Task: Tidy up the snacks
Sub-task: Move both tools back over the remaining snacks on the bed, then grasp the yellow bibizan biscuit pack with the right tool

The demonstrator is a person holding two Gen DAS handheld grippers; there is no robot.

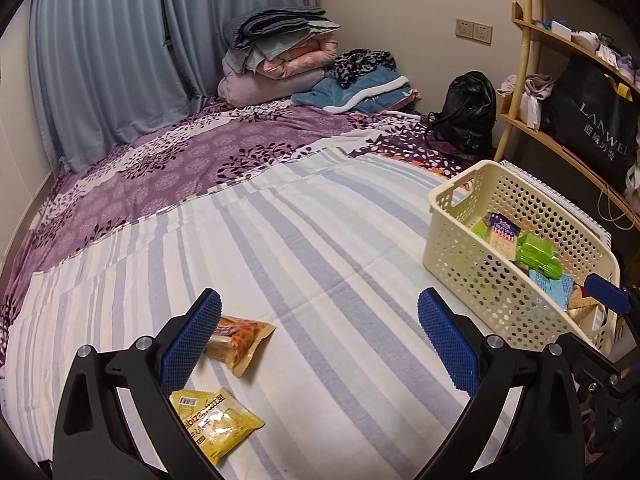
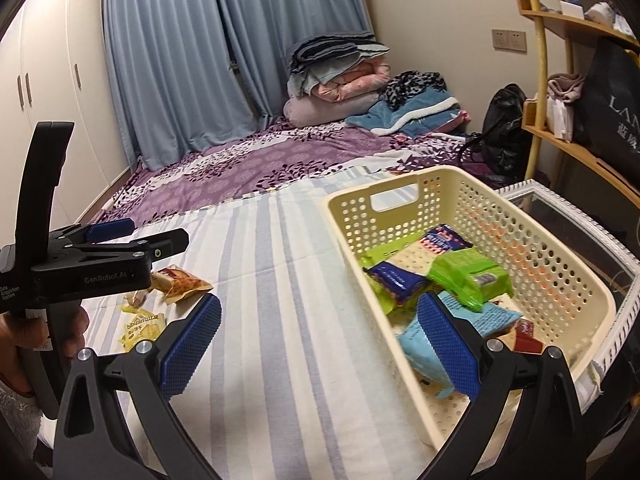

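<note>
Basket [image 2: 576, 280]: cream, perforated, on the striped sheet [image 1: 320, 260] at the right; several packets already lie inside, among them a green pack [image 2: 468, 276] and a light blue pack [image 2: 420, 344].
Loose snacks: two left on the sheet, an orange pack [image 1: 240, 340] and a yellow pack [image 1: 220, 424], near each other and well apart from the basket.
Left gripper [image 1: 320, 344]: jaws spread wide, nothing between them; it hangs just over the two loose packs, its left pad [image 1: 192, 344] overlapping the orange pack's edge in the wrist view (contact cannot be told).
Right gripper [image 2: 320, 344]: also spread wide and empty, its right pad [image 2: 448, 352] over the basket's near end above the light blue pack.
Step in hand: most likely the pick of one of the last two packs, left side leading.
Next move: shift left and down so one pack sits between the pads, then close on its flat body (thin film may slip or crumple), lift and carry it over the basket rim.
</note>
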